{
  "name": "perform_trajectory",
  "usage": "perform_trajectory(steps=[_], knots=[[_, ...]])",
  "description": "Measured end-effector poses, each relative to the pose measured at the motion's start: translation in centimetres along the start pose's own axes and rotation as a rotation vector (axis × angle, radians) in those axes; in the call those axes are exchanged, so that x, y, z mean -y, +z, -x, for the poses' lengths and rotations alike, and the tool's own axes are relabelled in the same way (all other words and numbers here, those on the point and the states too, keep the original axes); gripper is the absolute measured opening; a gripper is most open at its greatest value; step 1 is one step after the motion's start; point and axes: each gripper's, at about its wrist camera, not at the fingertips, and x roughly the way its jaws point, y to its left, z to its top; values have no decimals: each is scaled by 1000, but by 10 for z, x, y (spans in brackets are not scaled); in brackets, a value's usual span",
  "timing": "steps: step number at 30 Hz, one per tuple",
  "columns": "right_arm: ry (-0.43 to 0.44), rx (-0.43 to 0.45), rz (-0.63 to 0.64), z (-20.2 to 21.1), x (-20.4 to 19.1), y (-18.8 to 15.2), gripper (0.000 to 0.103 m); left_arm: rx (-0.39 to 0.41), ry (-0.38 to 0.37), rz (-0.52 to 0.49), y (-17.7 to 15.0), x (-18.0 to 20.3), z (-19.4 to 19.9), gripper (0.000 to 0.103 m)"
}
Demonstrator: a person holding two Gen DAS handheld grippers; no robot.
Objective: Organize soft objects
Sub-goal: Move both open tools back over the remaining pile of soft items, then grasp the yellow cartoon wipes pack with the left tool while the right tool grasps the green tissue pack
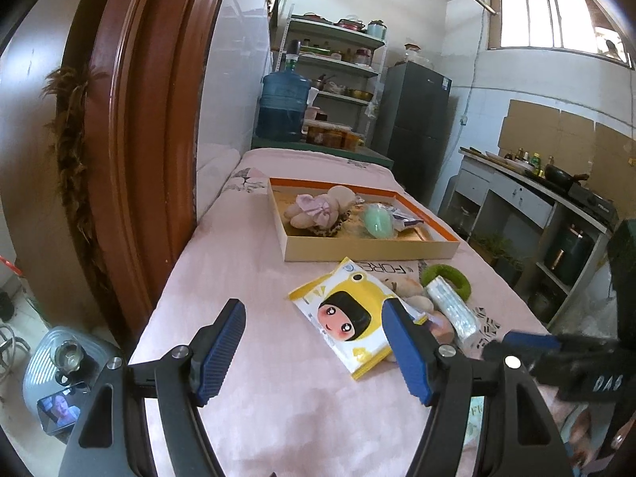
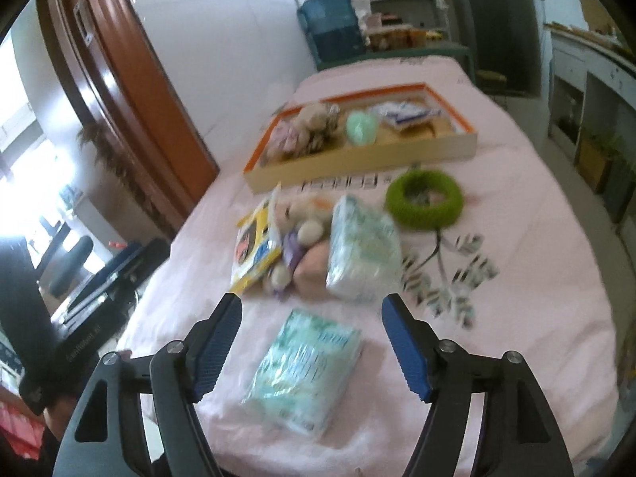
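Right now both the left gripper point(image 1: 314, 351) and right gripper point(image 2: 312, 348) stand wide and empty; the near tissue pack point(image 2: 304, 373) lies between the right jaws on the pink cloth point(image 2: 516, 278), short of the tray point(image 2: 357, 161), and its slick wrap may slip when pinched

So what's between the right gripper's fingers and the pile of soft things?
In the right wrist view, a pale green tissue pack lies on the pink cloth, between the open right gripper and the pile, apart from it.
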Motion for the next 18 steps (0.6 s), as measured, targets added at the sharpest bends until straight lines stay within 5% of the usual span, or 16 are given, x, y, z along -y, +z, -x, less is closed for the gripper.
perform_trajectory(steps=[18], knots=[[-52,-138,0,-37,-12,-25,75,-21,-43,-28,-13,5,-3,71]])
